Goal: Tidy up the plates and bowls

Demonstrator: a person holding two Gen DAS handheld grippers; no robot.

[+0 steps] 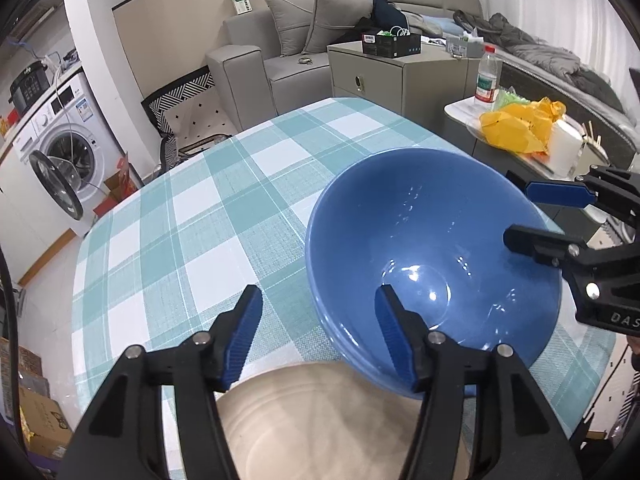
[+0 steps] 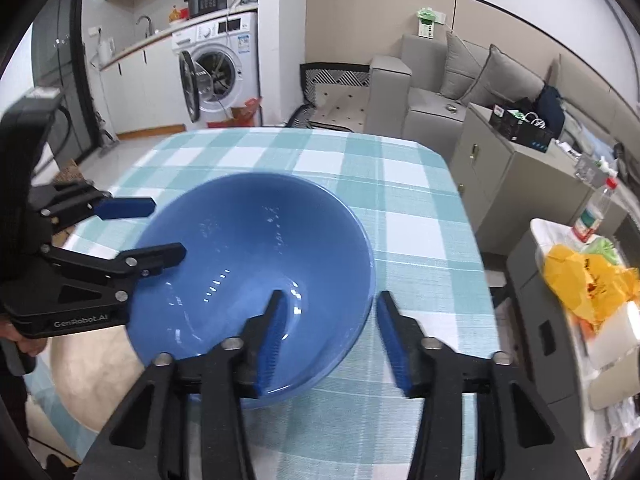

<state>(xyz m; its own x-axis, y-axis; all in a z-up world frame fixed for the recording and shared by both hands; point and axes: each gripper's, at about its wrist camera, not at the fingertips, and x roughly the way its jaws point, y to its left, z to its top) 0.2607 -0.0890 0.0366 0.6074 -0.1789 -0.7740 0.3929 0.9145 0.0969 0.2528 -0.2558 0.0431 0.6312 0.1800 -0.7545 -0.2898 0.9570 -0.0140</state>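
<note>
Straddling opposite edges of a blue bowl (image 1: 432, 256), two claws stand spread, their pads off the rim on both sides. The left claw (image 1: 320, 336) has one finger inside the bowl and one outside, over the checked tablecloth (image 1: 192, 208); the right claw (image 2: 332, 336) mirrors it at the opposite edge. Nothing is pinched by either. The bowl sits between them, its near edge overlapping a cream plate (image 1: 320, 420) that lies under the left claw. Backing both claws straight away from the rim, without clipping it, looks the cleanest finish, since any nudge could slide the bowl on the plate.
</note>
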